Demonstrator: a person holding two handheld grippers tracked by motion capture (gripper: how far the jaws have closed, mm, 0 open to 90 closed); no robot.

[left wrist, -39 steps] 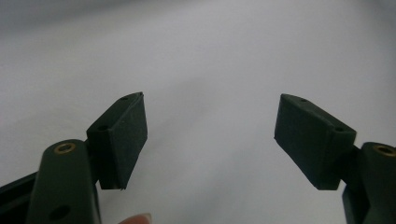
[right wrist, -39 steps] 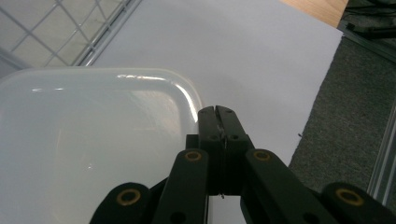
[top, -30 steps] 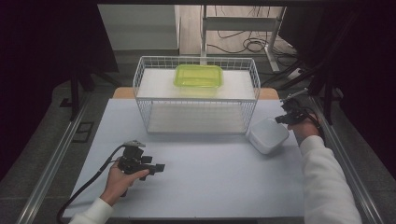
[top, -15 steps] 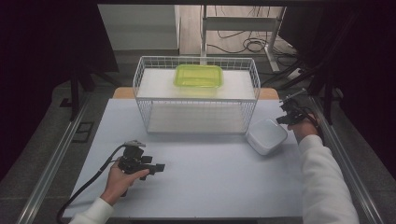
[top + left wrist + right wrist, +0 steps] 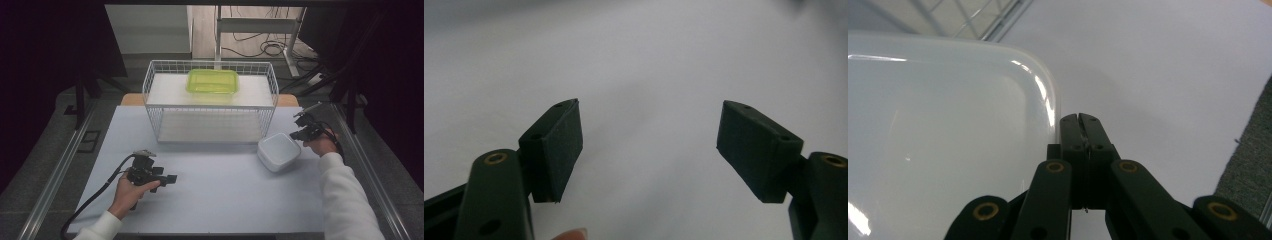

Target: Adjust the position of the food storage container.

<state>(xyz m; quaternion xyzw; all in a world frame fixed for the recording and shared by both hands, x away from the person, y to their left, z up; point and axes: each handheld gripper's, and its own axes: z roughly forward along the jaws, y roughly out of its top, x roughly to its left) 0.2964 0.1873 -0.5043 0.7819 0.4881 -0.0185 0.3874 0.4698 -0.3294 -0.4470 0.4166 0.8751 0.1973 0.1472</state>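
White square plastic container [image 5: 278, 151], glossy with rounded corners, sits on the pale table surface [image 5: 220, 195] near its right side, just in front of the right front corner of the wire basket. In the right gripper view the same container [image 5: 943, 135] takes up the left half, its rounded rim directly beside the jaw tips.

Left to right across the high view:

Left gripper [image 5: 167, 179] lies low on the table at front left, held in the person's left hand [image 5: 127, 192], black cable trailing off toward the near edge. It points right, across the table. In the left gripper view the left gripper [image 5: 649, 145] has its jaws spread wide, nothing between the pads, bare table behind them. It is well apart from the container.

White wire basket [image 5: 210, 102], rectangular, stands at the back centre of the table. A lime-green translucent rectangular tray [image 5: 212, 81] rests on its top shelf, slightly right of middle.

Container: as noted above, on the table, apart from the basket.

Right gripper [image 5: 296, 134] is at the right edge of the container, held in the person's right hand [image 5: 320, 145], white sleeve reaching in from bottom right. In the right gripper view the right gripper [image 5: 1081, 119] has its jaws pressed fully together, nothing gripped between them. The closed tips sit against or just beside the container's rim; contact cannot be confirmed.
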